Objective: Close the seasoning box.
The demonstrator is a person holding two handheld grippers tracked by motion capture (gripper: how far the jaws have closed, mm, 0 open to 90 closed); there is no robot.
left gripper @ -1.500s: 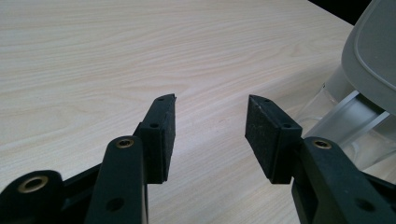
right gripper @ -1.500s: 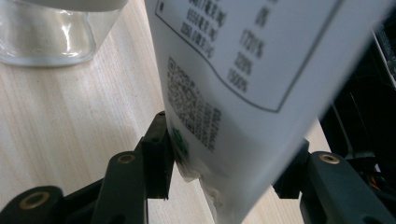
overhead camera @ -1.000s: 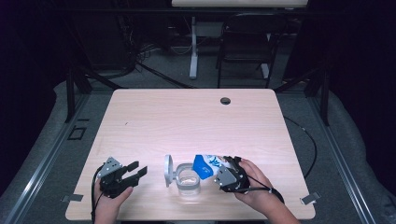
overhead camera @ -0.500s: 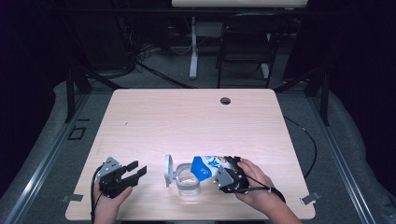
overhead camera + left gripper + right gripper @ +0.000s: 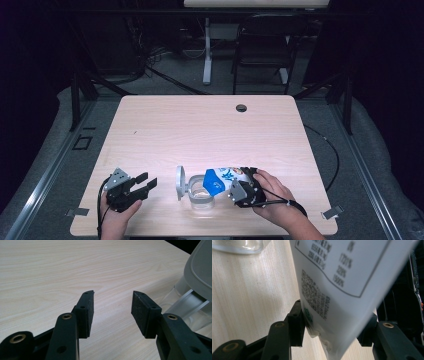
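- Since a second ago, the blue-and-white pouch (image 5: 222,178) has tipped further over the clear glass jar (image 5: 201,194) — its blue end now hangs above the jar's mouth.
- The right tool (image 5: 243,187) is clenched on the pouch's bottom seam, both pads pressing the white film.
- The jar stands near the table's (image 5: 200,130) front edge, its grey lid (image 5: 179,182) swung open to the left.
- The left tool (image 5: 142,182) rests just left of the jar — jaws apart, holding nothing, unmoved.
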